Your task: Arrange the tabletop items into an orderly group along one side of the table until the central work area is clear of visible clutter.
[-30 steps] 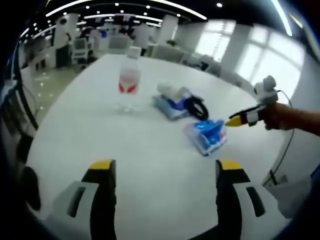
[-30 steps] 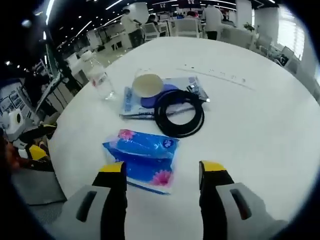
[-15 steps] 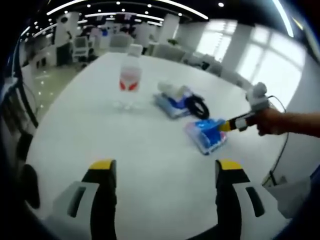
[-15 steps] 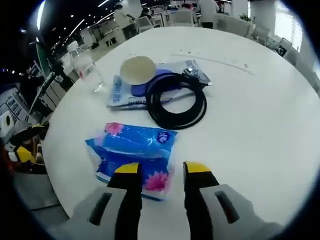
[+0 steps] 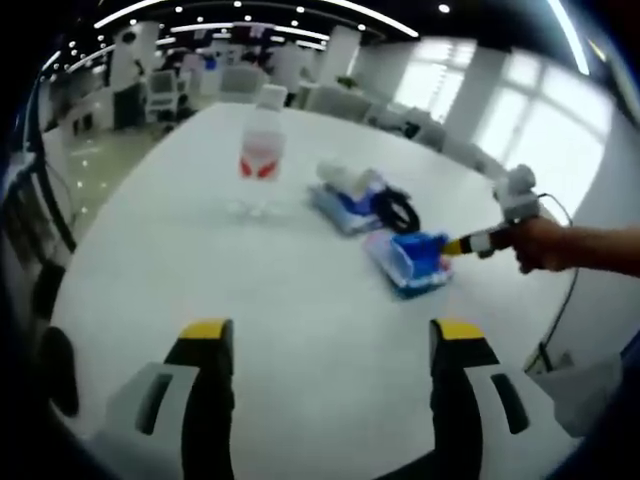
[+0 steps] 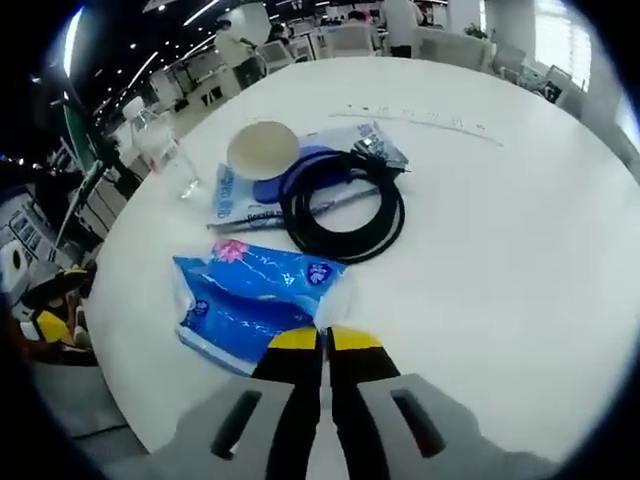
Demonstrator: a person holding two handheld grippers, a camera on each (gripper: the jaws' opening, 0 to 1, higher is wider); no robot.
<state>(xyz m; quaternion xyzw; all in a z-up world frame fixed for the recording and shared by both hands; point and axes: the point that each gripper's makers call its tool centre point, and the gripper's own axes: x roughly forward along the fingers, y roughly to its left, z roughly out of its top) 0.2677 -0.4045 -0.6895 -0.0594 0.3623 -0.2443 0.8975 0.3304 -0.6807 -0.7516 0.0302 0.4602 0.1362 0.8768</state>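
- Right gripper (image 6: 323, 338): yellow-tipped jaws drawn together, pinching the near edge of the blue tissue pack (image 6: 250, 305). In the left gripper view the same gripper (image 5: 452, 246) comes in from the right, held by a hand (image 5: 548, 243), tips at the pack's (image 5: 407, 261) far-right end.
- Tissue pack: blue wrapper with pink flower print, lying flat on the white round table (image 6: 500, 230), towards the table edge nearest the right gripper.
- Just beyond the pack: a coil of black cable (image 6: 342, 205), resting partly on a flat blue-and-white packet (image 6: 240, 195). Pack and coil are near each other; contact cannot be told.
- On the packet, beside the coil: a round pale disc-like item (image 6: 263, 149); whether lid or cup cannot be told.
- Clear water bottle (image 6: 165, 150) with red label (image 5: 259, 170) stands upright, apart from the packet, towards the table edge on the left gripper's side.
- Left gripper (image 5: 328, 333): jaws spread wide, nothing between them, over bare tabletop at the near edge, well apart from all items.
- Background: open office, ceiling light strips, chairs; blurred.
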